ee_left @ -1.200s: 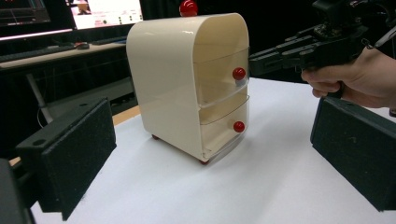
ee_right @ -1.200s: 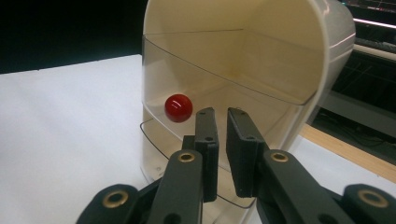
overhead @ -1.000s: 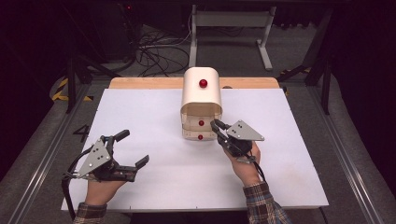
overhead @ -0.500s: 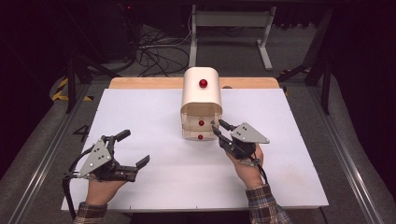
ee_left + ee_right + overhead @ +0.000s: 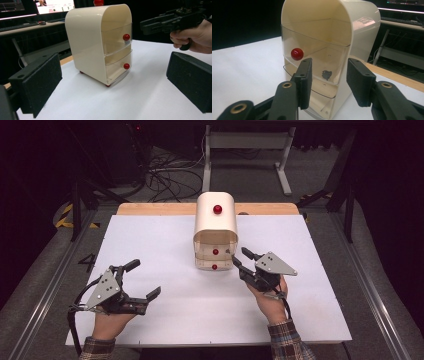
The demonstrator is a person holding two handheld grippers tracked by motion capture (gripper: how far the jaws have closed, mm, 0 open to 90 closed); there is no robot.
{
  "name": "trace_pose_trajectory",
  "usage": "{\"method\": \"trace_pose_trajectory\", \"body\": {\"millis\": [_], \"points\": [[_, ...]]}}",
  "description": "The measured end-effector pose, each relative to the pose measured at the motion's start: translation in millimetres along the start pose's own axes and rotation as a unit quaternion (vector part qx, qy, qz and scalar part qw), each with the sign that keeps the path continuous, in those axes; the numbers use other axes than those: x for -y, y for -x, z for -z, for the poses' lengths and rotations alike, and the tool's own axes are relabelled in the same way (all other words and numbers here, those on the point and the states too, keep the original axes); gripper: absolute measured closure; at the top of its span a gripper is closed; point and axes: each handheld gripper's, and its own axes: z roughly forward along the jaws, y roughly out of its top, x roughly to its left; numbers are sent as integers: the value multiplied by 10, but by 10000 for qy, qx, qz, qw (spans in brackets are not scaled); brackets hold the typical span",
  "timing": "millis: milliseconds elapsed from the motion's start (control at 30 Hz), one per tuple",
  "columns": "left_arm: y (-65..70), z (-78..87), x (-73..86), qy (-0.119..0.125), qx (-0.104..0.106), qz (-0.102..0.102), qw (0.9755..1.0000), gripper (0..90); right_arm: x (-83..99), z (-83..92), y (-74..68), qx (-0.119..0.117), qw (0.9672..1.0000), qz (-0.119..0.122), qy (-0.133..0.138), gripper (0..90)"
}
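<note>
Cream plastic two-drawer cabinet (image 5: 215, 230) mid white table (image 5: 150, 245), clear drawers with red knobs (image 5: 297, 54) facing the person; right gripper (image 5: 328, 75), jaws just opening, empty beside upper drawer (image 5: 317, 62), could nudge this light cabinet; left gripper (image 5: 142, 282) wide open, empty.

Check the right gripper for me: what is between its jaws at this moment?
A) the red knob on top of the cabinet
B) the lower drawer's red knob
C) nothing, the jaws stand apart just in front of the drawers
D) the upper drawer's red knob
C: in the right gripper view the right gripper has a clear gap between its jaws, and the upper drawer's red knob sits free up and to the left of them.
</note>
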Motion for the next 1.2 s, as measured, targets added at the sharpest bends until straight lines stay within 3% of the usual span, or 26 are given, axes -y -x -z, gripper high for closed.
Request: {"method": "trace_pose_trajectory", "body": {"millis": [867,1200], "points": [[-10,20,2,-3,-23,16,10000,8,-20,216,34,-146,9991,-214,333,377],[-5,17,1,-6,-35,12,10000,8,29,350,97,-77,9985,-254,469,310]]}}
